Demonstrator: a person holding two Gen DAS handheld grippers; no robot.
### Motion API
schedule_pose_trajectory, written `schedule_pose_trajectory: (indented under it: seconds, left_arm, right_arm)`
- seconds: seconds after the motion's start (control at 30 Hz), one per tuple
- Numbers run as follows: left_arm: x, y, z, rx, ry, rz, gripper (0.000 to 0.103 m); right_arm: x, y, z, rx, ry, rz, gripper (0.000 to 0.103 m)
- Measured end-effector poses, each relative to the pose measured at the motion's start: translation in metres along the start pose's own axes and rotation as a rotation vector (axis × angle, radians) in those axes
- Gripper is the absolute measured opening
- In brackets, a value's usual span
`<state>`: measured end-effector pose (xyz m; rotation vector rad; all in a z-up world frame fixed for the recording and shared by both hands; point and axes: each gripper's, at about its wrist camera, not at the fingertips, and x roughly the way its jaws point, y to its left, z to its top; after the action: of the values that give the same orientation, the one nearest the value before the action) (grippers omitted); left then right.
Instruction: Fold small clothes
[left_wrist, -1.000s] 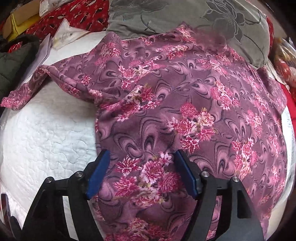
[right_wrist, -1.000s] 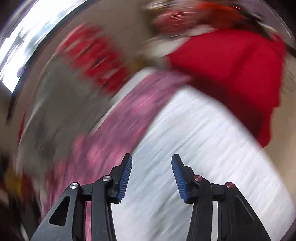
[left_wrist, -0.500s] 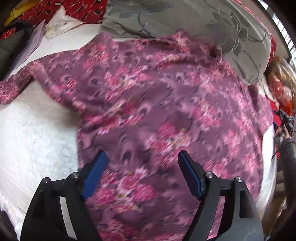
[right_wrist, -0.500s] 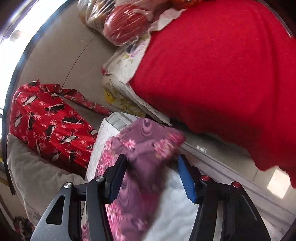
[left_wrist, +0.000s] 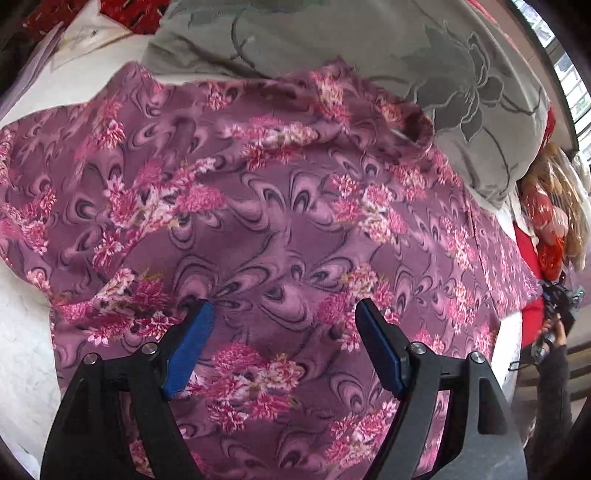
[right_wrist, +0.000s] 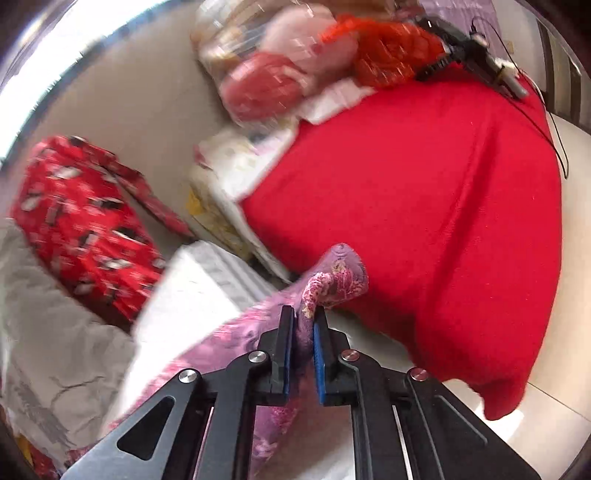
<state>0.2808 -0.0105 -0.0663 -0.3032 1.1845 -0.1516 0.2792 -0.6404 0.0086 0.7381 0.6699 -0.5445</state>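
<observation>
A purple garment with pink flowers (left_wrist: 280, 229) lies spread over a white quilted bed (left_wrist: 22, 354). My left gripper (left_wrist: 284, 317) is open and hovers just above the garment's middle, holding nothing. My right gripper (right_wrist: 304, 325) is shut on the garment's sleeve end (right_wrist: 332, 280), which sticks out past the blue pads and is lifted off the bed's edge. The rest of that sleeve trails down and left below the gripper.
A grey flowered pillow (left_wrist: 424, 74) lies behind the garment. Papers (left_wrist: 85, 37) sit at the far left. A red blanket (right_wrist: 424, 221) fills the right wrist view, with plastic bags (right_wrist: 280, 66) behind it and a red patterned cloth (right_wrist: 81, 221) at left.
My right gripper closed on the sleeve end that lay between its open fingers. My left gripper moved forward over the garment and stayed open.
</observation>
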Motion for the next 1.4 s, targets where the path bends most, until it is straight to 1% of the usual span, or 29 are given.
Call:
schedule_pose_trajectory:
  seconds: [0.07,0.17,0.3,0.4,0.6,0.7,0.8,1.07,1.17,1.3,1.33,1.37,1.4]
  left_arm:
    - [-0.001,0.000,-0.001,0.002,-0.001,-0.015,0.079]
    - [-0.005,0.003,-0.003,-0.010,0.005,-0.045,0.079]
    - [-0.009,0.013,-0.004,-0.051,0.019,-0.093,0.079]
    - [-0.013,0.019,-0.005,-0.057,0.031,-0.115,0.079]
    - [-0.021,0.035,-0.007,-0.080,0.052,-0.164,0.079]
    - [-0.022,0.041,-0.008,-0.090,0.059,-0.181,0.079]
    - [-0.028,0.051,-0.007,-0.105,0.062,-0.199,0.079]
    - [-0.039,0.071,-0.006,-0.113,0.061,-0.219,0.079]
    - [-0.045,0.078,-0.005,-0.120,0.055,-0.229,0.079]
    - [-0.051,0.081,-0.003,-0.126,0.047,-0.244,0.079]
    - [-0.053,0.081,-0.002,-0.126,0.045,-0.247,0.079]
    - [-0.054,0.079,-0.002,-0.125,0.044,-0.251,0.079]
    - [-0.053,0.076,0.000,-0.124,0.044,-0.253,0.079]
  right_arm:
    - [-0.014,0.014,-0.001,-0.024,-0.018,0.057,0.009]
    - [-0.030,0.039,-0.010,-0.076,-0.013,0.135,0.009]
    - [-0.049,0.081,-0.040,-0.126,0.021,0.240,0.009]
    - [-0.058,0.112,-0.069,-0.173,0.064,0.293,0.009]
    - [-0.073,0.158,-0.125,-0.244,0.138,0.351,0.009]
    - [-0.076,0.174,-0.148,-0.273,0.174,0.375,0.010]
    - [-0.079,0.200,-0.179,-0.308,0.216,0.406,0.010]
    - [-0.091,0.275,-0.252,-0.417,0.319,0.500,0.010]
    - [-0.095,0.300,-0.283,-0.471,0.353,0.521,0.010]
    - [-0.097,0.325,-0.324,-0.507,0.410,0.563,0.010]
    - [-0.098,0.331,-0.338,-0.518,0.434,0.579,0.010]
    - [-0.097,0.336,-0.349,-0.527,0.461,0.591,0.015]
    - [-0.096,0.339,-0.360,-0.535,0.494,0.600,0.016]
